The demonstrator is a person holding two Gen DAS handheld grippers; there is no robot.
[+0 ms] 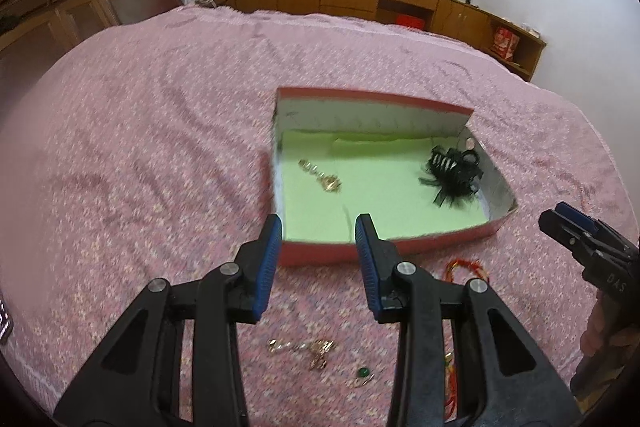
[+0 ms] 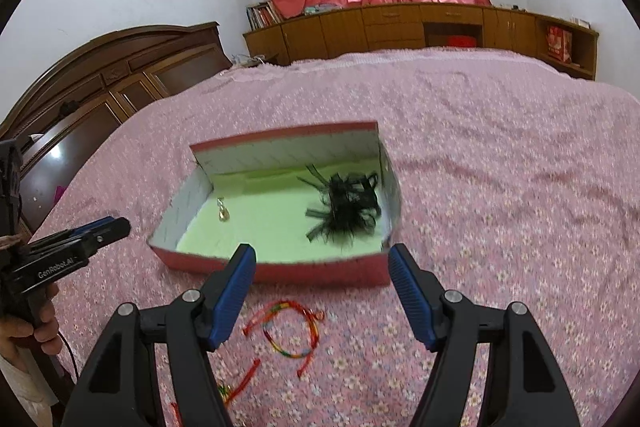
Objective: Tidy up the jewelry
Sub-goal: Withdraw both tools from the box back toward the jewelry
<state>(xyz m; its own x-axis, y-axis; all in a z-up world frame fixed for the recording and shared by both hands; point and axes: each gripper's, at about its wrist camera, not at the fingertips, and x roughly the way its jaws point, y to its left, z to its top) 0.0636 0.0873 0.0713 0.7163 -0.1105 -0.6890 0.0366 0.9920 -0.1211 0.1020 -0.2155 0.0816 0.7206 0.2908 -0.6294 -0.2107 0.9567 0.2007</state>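
A red box [image 1: 440,237] with pale green lining lies open on the pink bedspread. Inside it are a gold chain piece [image 1: 322,177] at the left and a black feathered hair clip [image 1: 452,173] at the right. My left gripper [image 1: 319,229] is open over the box's near wall, with nothing between its fingers. Below it on the bedspread lie a gold chain [image 1: 304,347] and a small green-stoned piece [image 1: 363,373]. My right gripper [image 2: 322,259] is open in front of the box [image 2: 320,271]. It is above a red multicoloured string bracelet [image 2: 292,327] and touches nothing.
The bedspread [image 1: 160,147] stretches wide around the box. A dark wooden headboard [image 2: 100,83] stands at the left, and low wooden cabinets [image 2: 400,23] run under the curtained window. More red cord [image 2: 240,383] lies near the bed's front edge. A hand [image 2: 24,327] holds the left gripper's handle.
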